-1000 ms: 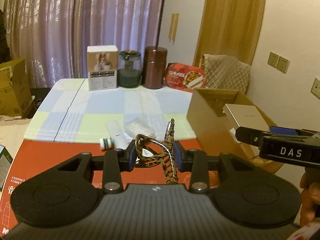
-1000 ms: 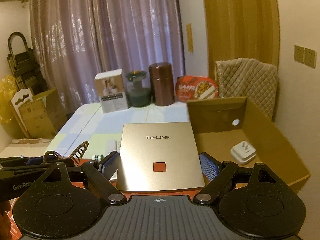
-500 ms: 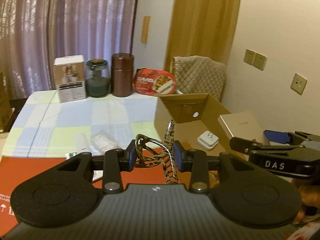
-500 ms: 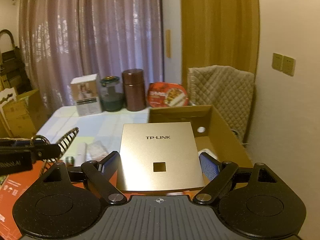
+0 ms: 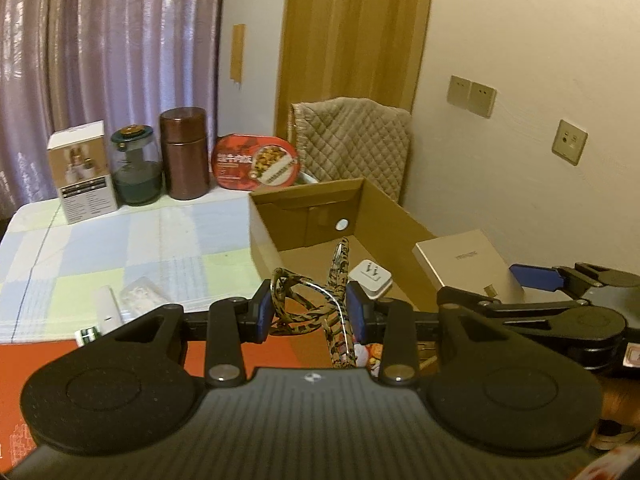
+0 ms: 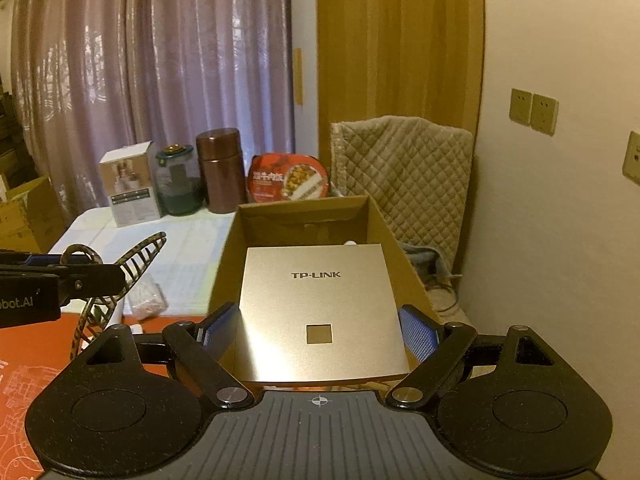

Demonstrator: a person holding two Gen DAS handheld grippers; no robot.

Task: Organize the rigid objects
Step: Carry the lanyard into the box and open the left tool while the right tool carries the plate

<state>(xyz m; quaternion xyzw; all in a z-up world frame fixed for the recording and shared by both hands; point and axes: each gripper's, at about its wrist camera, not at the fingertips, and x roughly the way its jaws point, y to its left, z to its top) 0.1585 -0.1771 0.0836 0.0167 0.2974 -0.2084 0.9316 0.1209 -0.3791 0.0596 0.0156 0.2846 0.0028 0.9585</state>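
My left gripper (image 5: 310, 310) is shut on a leopard-print hair claw clip (image 5: 320, 304), held near the front left edge of an open cardboard box (image 5: 264, 248). A white plug adapter (image 5: 370, 278) lies inside the box. My right gripper (image 6: 318, 326) is shut on a gold TP-LINK box (image 6: 320, 312) and holds it over the cardboard box (image 6: 384, 220). In the left wrist view the gold box (image 5: 464, 264) and right gripper (image 5: 536, 284) are at the right. In the right wrist view the clip (image 6: 120, 272) is at the left.
A white carton (image 5: 82, 172), a glass jar (image 5: 136, 168), a brown canister (image 5: 186, 152) and a red food tub (image 5: 256, 162) stand at the table's far edge. A white tube (image 5: 108, 308) and a clear packet (image 5: 140, 294) lie on the checked cloth. A quilted chair back (image 5: 352, 140) is behind the box.
Both grippers have swung right toward the cardboard box with their loads. The gold box now hangs over the box's opening; the clip is at its near left edge.
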